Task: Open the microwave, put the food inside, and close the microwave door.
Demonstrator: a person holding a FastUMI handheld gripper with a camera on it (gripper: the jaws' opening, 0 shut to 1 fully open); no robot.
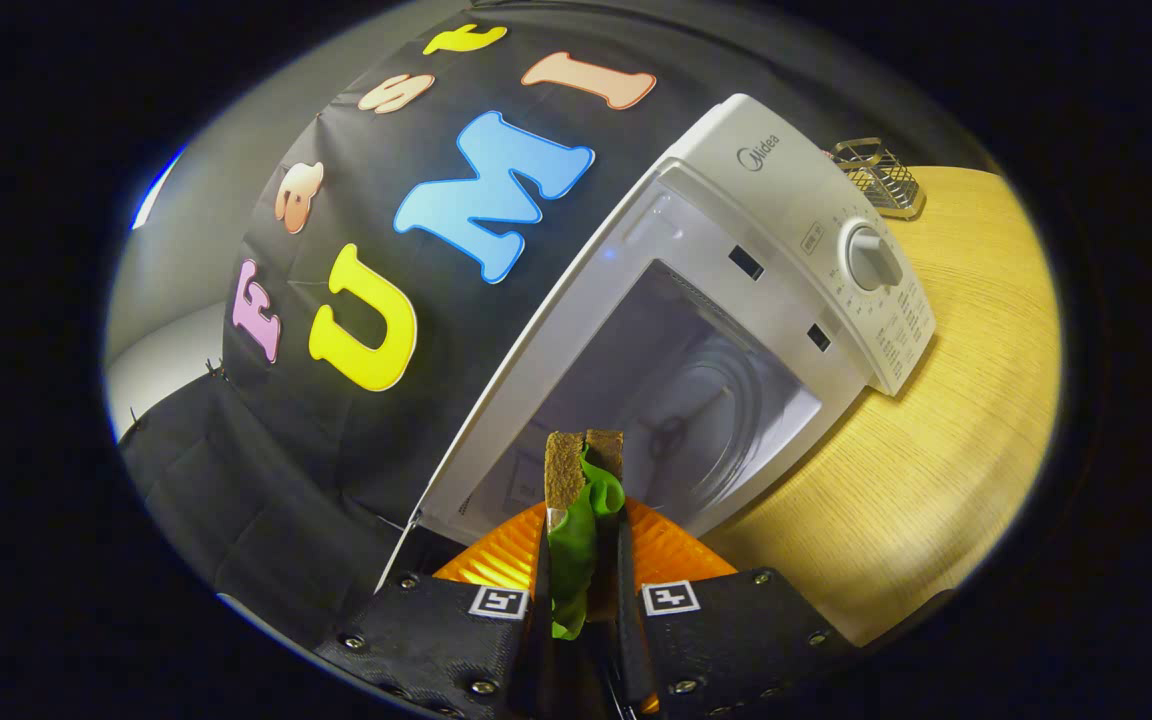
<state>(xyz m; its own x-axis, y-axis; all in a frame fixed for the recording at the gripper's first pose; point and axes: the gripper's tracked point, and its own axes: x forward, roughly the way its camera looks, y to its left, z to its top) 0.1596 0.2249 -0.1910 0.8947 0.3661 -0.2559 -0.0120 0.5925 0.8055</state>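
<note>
The scene is seen from the gripper (584, 560) itself, forward along its two fingers. The view is rolled sideways and is held close before the open microwave (736, 330) on the wooden table (946, 430).

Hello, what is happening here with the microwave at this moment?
A person is holding a two-finger gripper, and its fingers are shut on a sandwich with brown bread and green lettuce. The microwave stands on a wooden table with its door already open, so the cavity and the glass turntable inside are visible. The sandwich is just in front of the opening, not yet inside. A small wire rack sits on the table behind the microwave.
</note>
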